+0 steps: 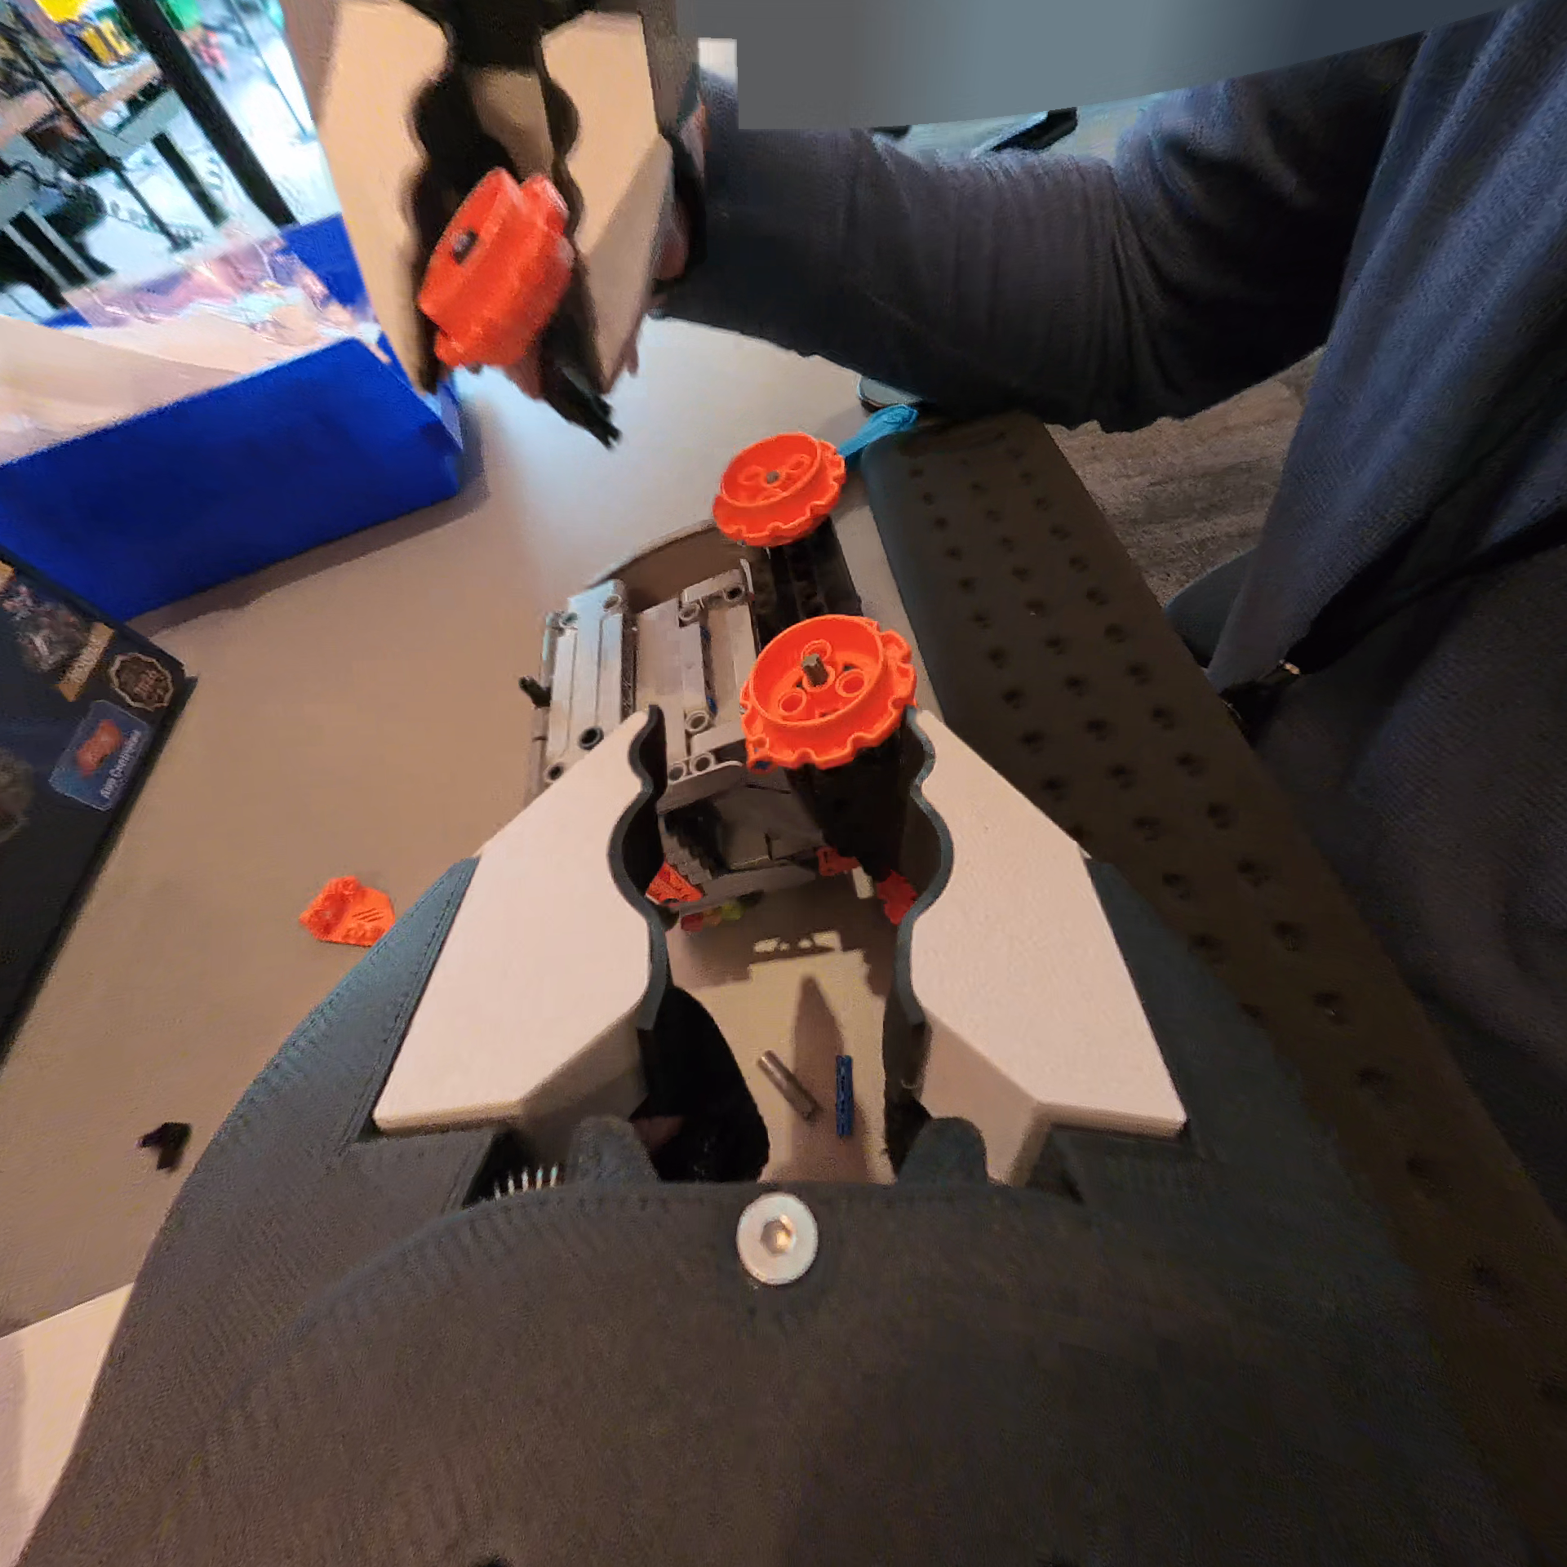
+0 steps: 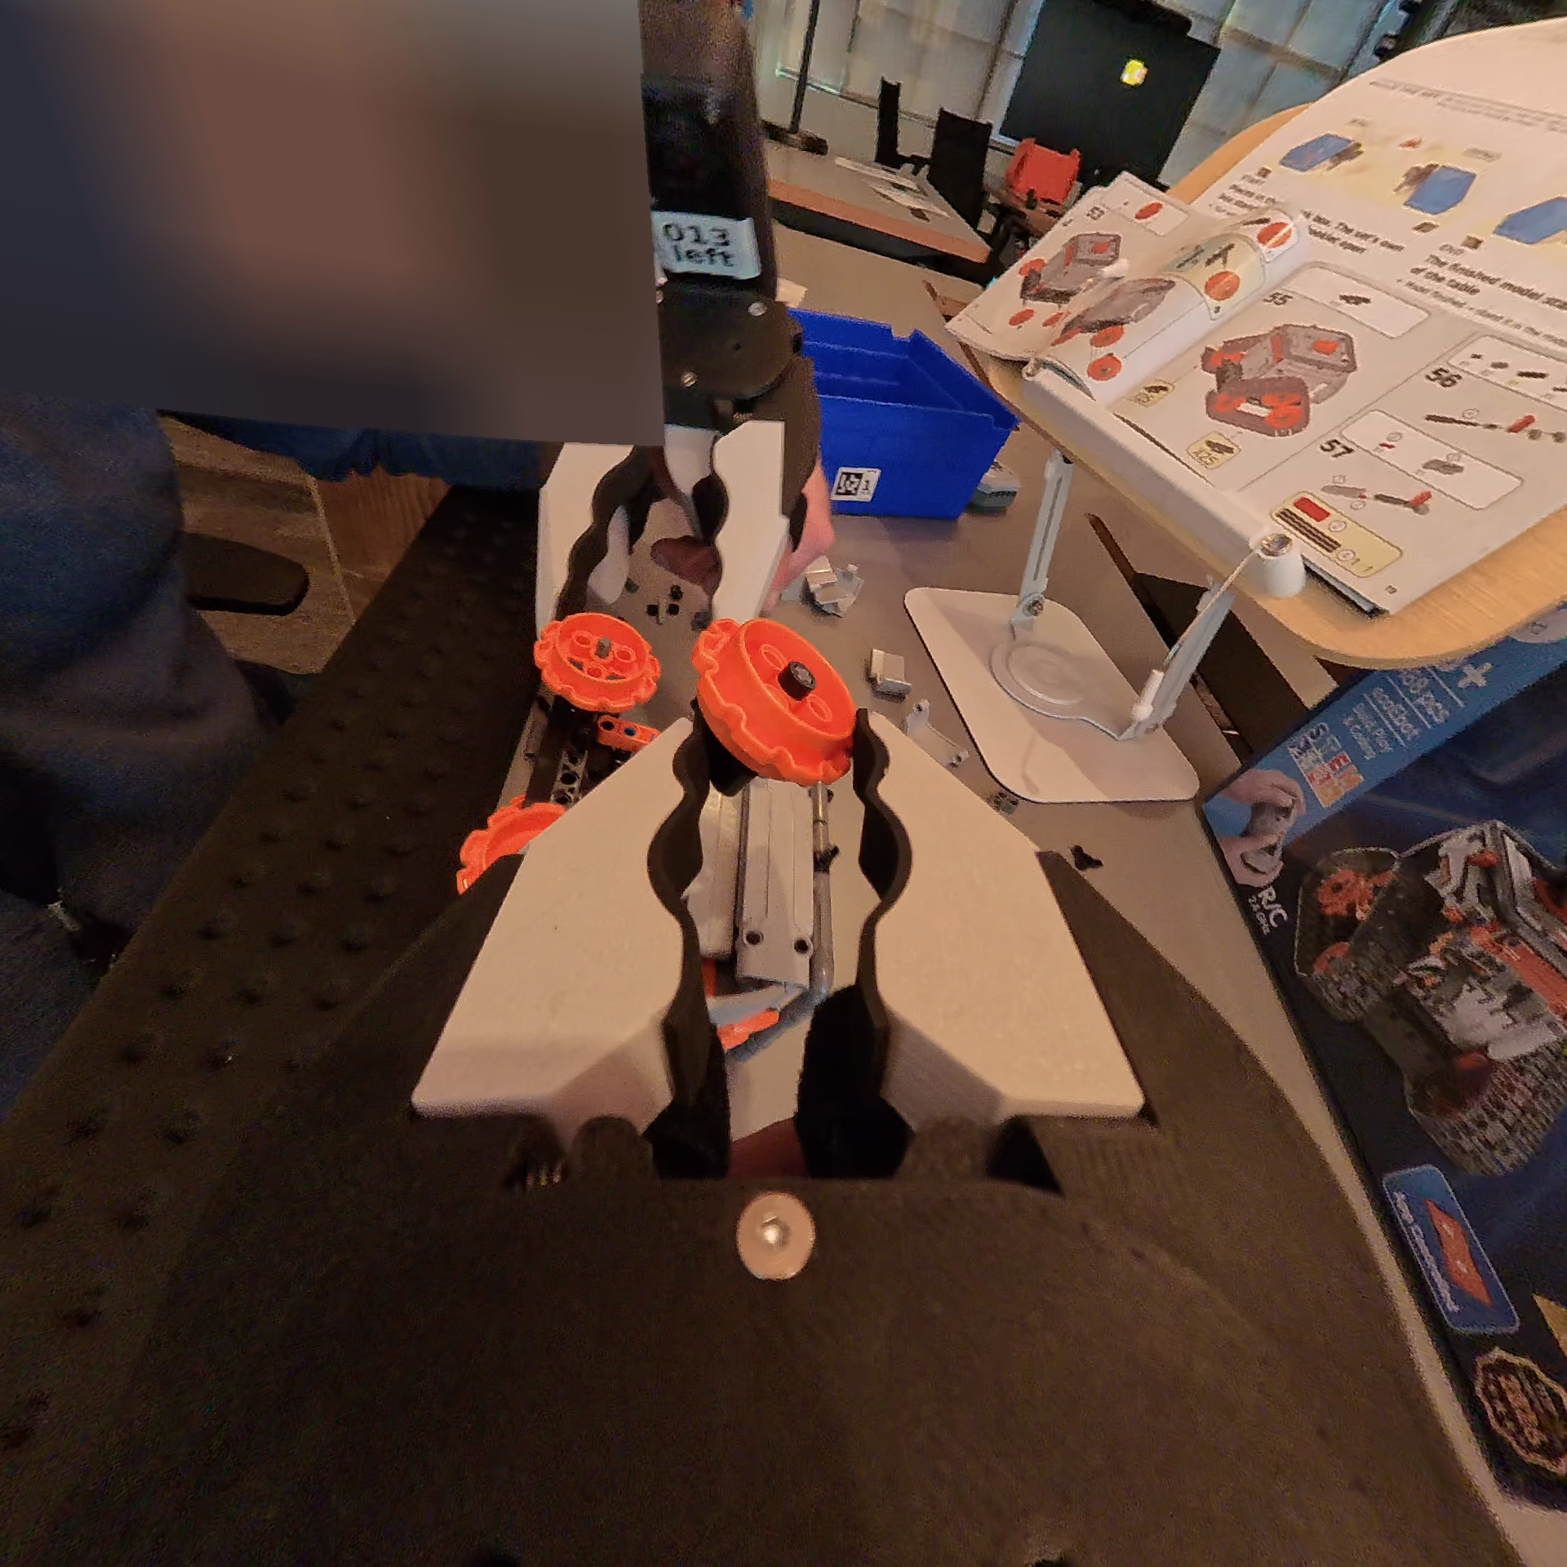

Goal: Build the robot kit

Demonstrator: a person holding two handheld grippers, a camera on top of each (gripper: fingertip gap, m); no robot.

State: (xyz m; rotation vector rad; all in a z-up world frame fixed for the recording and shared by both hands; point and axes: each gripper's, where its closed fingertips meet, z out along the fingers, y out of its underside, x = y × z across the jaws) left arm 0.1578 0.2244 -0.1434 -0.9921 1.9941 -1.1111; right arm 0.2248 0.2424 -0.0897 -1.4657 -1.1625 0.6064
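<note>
Right gripper (image 2: pixel 776 738) around one of three orange wheels (image 2: pixel 773 700).

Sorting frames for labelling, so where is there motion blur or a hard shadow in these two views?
Left wrist view: the right tongs and their orange wheel are motion-blurred; the near mounted wheel is sharp; a hard shadow lies on the table. Right wrist view: the same held wheel looks sharp.

Left tool (image 1: pixel 780 738) astride wheeled model (image 1: pixel 678 721)
</note>
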